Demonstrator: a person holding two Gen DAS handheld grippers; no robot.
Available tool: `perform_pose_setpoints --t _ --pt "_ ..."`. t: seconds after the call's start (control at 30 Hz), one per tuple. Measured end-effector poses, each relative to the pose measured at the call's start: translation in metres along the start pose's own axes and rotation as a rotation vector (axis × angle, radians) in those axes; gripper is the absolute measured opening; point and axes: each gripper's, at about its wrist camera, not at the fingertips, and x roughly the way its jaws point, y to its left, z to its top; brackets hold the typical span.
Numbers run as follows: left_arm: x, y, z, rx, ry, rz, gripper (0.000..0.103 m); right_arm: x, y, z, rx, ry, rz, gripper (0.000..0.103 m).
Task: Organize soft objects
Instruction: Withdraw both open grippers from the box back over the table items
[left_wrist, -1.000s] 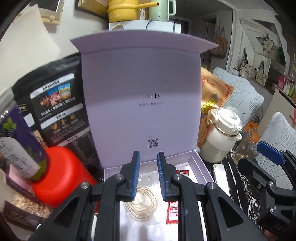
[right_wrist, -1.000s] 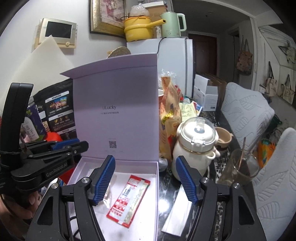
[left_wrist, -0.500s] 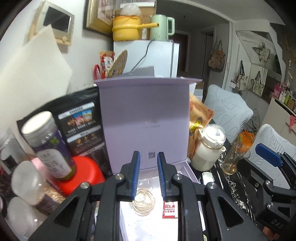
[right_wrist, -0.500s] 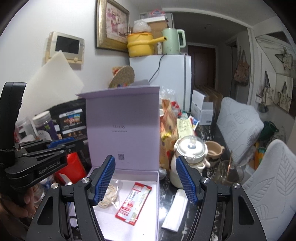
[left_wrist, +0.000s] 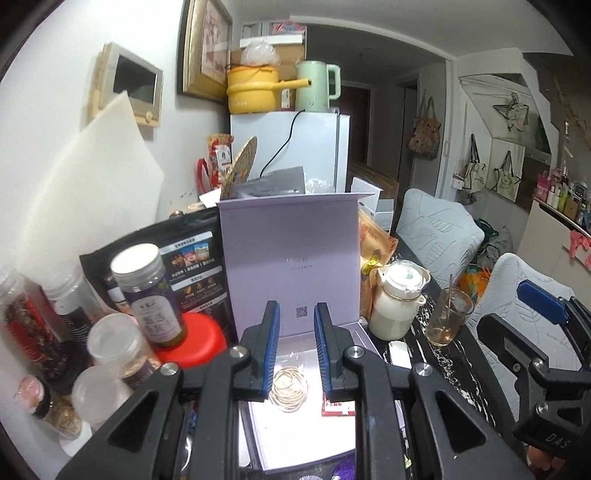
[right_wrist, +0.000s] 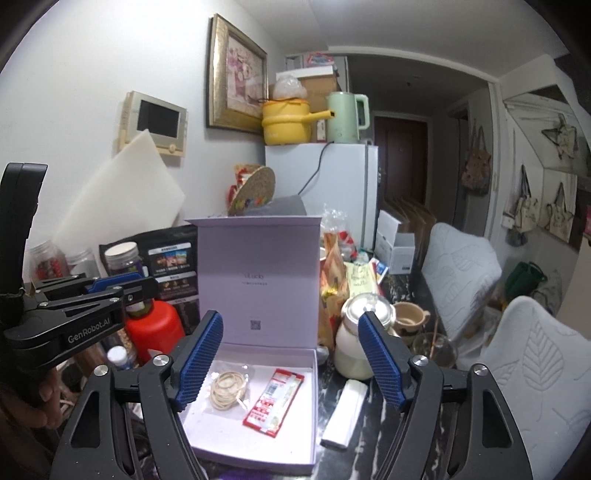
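Now 2 grippers hang above an open lilac box (right_wrist: 258, 443) with its lid standing upright.

Left of the box sit jars (left_wrist: 149, 291) and a red tub (right_wrist: 155, 328); the left gripper (left_wrist: 295, 343) is pressed together on nothing. Inside the box, a bag of rubber bands (right_wrist: 227, 386) lies left of a red sachet (right_wrist: 273, 402). Over the box, the right gripper (right_wrist: 291, 362) has just been spreading, nothing between its jaws. Right of the box lie a white packet (right_wrist: 345, 413) and a cream pot (right_wrist: 360, 339).

Lilac box (right_wrist: 258, 266), red sachet (right_wrist: 273, 402), cream rubber bands (right_wrist: 227, 386).
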Motion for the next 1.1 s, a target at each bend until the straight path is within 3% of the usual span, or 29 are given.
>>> perform_pose_setpoints --t 0.23,0.5,0.57,0.6,0.63,0.67,0.73,1.1 --pt "-0.028 0.000 -0.013 0.016 -0.031 0.008 0.019 -0.030 0.003 -0.007 -0.005 -0.018 -0.017 0.087" --pt "-0.043 0.001 -0.035 0.026 -0.037 -0.007 0.019 -0.050 0.009 -0.023 -0.014 -0.005 -0.039 0.087" --pt "-0.043 -0.001 -0.046 0.042 -0.028 0.004 0.029 -0.056 0.010 -0.029 -0.016 -0.006 -0.048 0.087" --pt "-0.041 -0.001 -0.052 0.042 -0.016 0.000 0.055 -0.058 0.011 -0.033 -0.017 -0.003 -0.056 0.087" --pt "-0.040 -0.001 -0.058 0.039 -0.009 -0.011 0.096 -0.059 0.011 -0.037 -0.017 0.004 -0.066 0.087" --pt "-0.042 -0.001 -0.062 0.036 -0.014 -0.023 0.103 -0.060 0.012 -0.042 -0.019 0.014 -0.076 0.087" --pt "-0.046 -0.001 -0.072 0.029 -0.041 -0.039 0.103 -0.061 0.013 -0.051 -0.019 0.029 -0.087 0.087" --pt "-0.048 0.002 -0.110 0.045 0.037 -0.065 0.103 -0.078 0.015 -0.102 0.042 0.111 -0.110 0.087"
